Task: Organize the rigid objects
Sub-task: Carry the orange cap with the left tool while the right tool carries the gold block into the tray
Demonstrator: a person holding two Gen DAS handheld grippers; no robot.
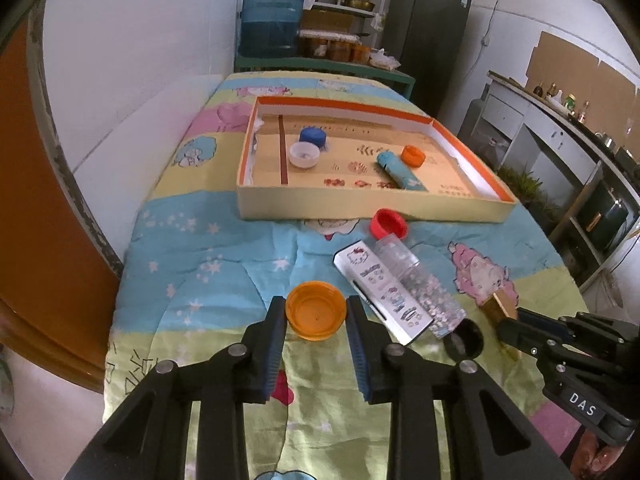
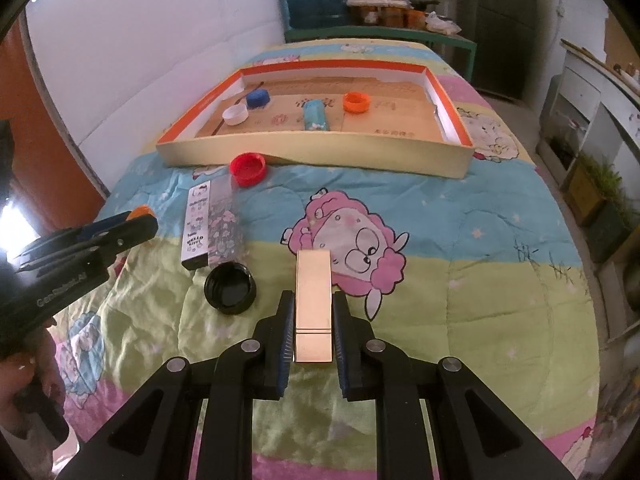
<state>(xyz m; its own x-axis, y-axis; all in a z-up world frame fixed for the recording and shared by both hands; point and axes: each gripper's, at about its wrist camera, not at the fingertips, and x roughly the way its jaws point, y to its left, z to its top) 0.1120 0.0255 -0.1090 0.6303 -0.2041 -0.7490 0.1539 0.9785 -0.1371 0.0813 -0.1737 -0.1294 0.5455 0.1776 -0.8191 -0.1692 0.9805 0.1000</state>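
Here the left gripper (image 1: 316, 318) has its two fingers pressed on either side of a round orange plastic cap (image 1: 316, 315) that lies open side up on the cartoon-print quilt (image 1: 208, 248). The right gripper (image 2: 313, 320) is clamped tight on a slim gold rectangular case (image 2: 313, 296), which points forward over the quilt. Between them lie a black round lid (image 2: 230, 288), a white printed flat box (image 1: 382, 292) touching a clear glitter-filled tube (image 1: 420, 288), and a red cap (image 1: 389, 224) just beside the wide cardboard tray (image 1: 360, 209). Inside the tray sit a blue cap (image 1: 313, 136), a white cap (image 1: 305, 155), a small orange cap (image 1: 413, 155) and a teal cylinder (image 1: 400, 170).
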